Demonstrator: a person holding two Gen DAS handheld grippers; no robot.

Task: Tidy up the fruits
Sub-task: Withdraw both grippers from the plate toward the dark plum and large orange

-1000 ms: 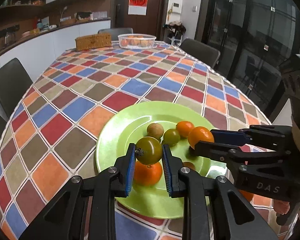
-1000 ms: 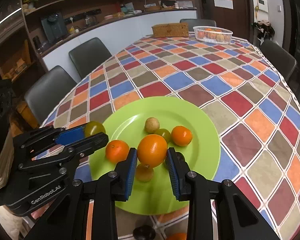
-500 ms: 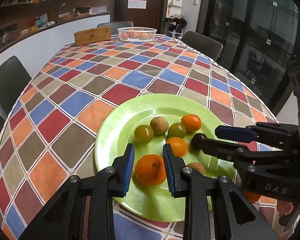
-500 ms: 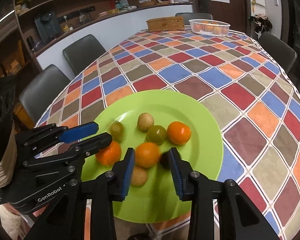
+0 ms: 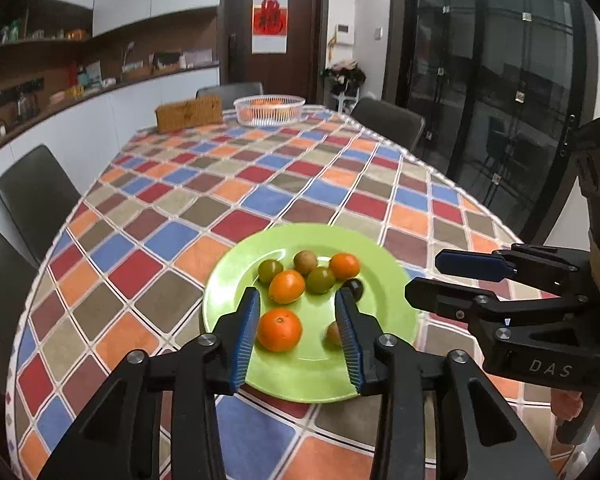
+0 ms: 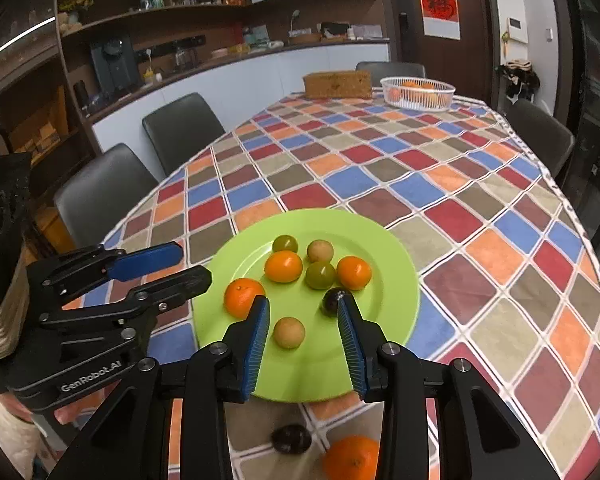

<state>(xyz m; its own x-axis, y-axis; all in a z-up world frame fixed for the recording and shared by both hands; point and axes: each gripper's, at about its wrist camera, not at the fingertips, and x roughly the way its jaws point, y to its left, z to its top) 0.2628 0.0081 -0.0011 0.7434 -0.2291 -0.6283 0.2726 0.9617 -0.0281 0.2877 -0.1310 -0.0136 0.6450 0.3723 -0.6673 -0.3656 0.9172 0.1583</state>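
A green plate [image 5: 384, 280] [image 6: 392, 264] sits on the checkered table with several small fruits: oranges, green fruits, tan fruits and a dark one. My left gripper [image 5: 296, 336] is open and empty above the plate's near edge, around the line to an orange [image 5: 279, 329]. My right gripper [image 6: 303, 332] is open and empty, with a tan fruit [image 6: 288, 332] seen between its fingers and a dark fruit [image 6: 332, 301] by the right fingertip. Each gripper shows in the other's view, the right one [image 5: 460, 276] and the left one [image 6: 168, 268].
An orange [image 6: 350, 458] and a dark fruit [image 6: 291, 438] lie on the table below the right gripper. A white basket [image 5: 269, 110] of oranges and a woven box [image 5: 189, 113] stand at the far end. Dark chairs [image 6: 100, 196] surround the table.
Both grippers opened and let go of their fruits, a green one from the left and an orange from the right, onto the plate. Both have drawn back and risen.
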